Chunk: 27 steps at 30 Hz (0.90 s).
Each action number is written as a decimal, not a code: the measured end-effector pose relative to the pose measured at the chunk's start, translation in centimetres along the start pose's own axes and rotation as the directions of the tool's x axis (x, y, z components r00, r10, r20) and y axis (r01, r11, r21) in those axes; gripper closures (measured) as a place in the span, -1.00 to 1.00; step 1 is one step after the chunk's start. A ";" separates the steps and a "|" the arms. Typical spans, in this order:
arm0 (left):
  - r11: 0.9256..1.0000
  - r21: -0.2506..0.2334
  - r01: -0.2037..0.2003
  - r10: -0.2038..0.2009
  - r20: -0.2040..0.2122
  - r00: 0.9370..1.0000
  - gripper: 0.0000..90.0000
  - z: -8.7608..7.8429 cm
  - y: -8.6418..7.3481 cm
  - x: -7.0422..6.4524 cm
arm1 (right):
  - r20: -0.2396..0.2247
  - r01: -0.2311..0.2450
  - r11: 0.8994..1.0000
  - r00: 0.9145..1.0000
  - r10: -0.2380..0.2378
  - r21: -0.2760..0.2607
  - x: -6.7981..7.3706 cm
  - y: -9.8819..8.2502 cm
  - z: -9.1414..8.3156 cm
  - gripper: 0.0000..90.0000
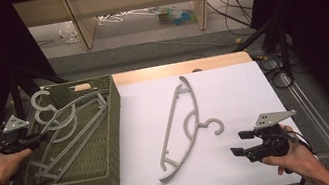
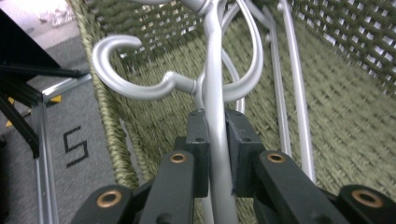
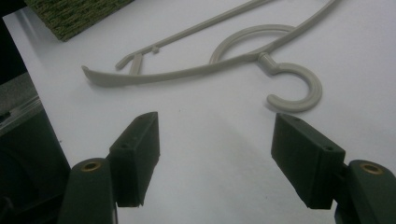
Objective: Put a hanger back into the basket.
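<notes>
Right gripper (image 1: 240,143), nearest the camera at the lower right of the high view, rests in the person's hand on the white table surface (image 1: 233,91) with jaws spread wide and nothing between them. Green woven basket (image 1: 108,132) stands at the table's left edge and holds several grey hangers. One of these, the basket hanger (image 2: 217,93), is clamped along its arm by the left gripper (image 2: 216,140), jaws shut tight on it just below the hook. A separate loose hanger (image 1: 183,125) lies flat on the white surface between basket and right gripper, apart from both, its hook toward the right gripper.
</notes>
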<state>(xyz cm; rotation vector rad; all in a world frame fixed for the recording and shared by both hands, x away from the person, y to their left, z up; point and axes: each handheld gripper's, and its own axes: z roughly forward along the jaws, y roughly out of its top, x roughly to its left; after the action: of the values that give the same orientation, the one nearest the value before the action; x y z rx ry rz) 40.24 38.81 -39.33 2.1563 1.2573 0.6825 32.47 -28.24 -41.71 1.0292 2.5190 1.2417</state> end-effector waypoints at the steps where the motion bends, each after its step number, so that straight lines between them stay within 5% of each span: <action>1: 1.000 0.029 0.003 -0.003 0.003 1.000 0.77 0.3 0.1 -0.1 | 0.000 -0.002 1.000 1.000 0.002 0.001 0.0 0.0 0.0 -0.26; 4: 0.996 0.090 -0.015 0.014 0.010 1.000 0.74 0.8 0.4 -0.4 | 0.002 0.010 1.000 1.000 -0.010 -0.004 -0.1 -0.1 0.1 -0.26; 7: 0.995 0.101 -0.018 0.015 0.027 1.000 0.72 1.0 0.4 -0.5 | -0.002 -0.004 1.000 1.000 0.004 0.001 -0.1 -0.1 0.0 -0.26; 15: 0.995 0.020 0.095 -0.095 0.027 0.995 0.37 -0.5 0.2 -0.1 | 0.004 -0.013 1.000 1.000 0.013 0.001 -0.1 -0.1 0.0 -0.26; 19: 0.993 -0.032 0.114 -0.112 0.054 0.992 0.18 -1.6 0.3 -0.8 | 0.010 -0.033 0.999 0.999 0.033 0.003 -0.1 -0.1 0.3 -0.27; 22: 0.988 -0.074 0.137 -0.132 0.074 0.989 0.05 -2.2 0.5 -2.1 | 0.018 -0.039 0.999 0.999 0.039 -0.001 -0.1 -0.2 0.4 -0.29; 23: 0.978 -0.115 0.173 -0.164 0.085 0.983 0.01 -2.3 0.5 -2.8 | 0.024 -0.049 0.999 0.999 0.049 -0.005 -0.1 -0.2 0.4 -0.29; 26: 0.969 -0.162 0.189 -0.174 0.104 0.979 -0.05 -2.8 0.6 -4.1 | 0.038 -0.056 0.998 0.998 0.058 -0.029 -0.1 -0.2 0.4 -0.31; 27: 0.960 -0.193 0.202 -0.181 0.121 0.976 -0.08 -3.2 0.7 -5.3 | 0.047 -0.069 0.997 0.996 0.070 -0.030 0.0 -0.1 0.3 -0.32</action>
<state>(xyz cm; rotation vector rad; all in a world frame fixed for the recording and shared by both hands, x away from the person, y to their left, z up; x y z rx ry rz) 36.25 34.42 -37.33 1.8505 1.2633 0.5846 32.53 -28.11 -42.01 1.1353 2.4420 1.2521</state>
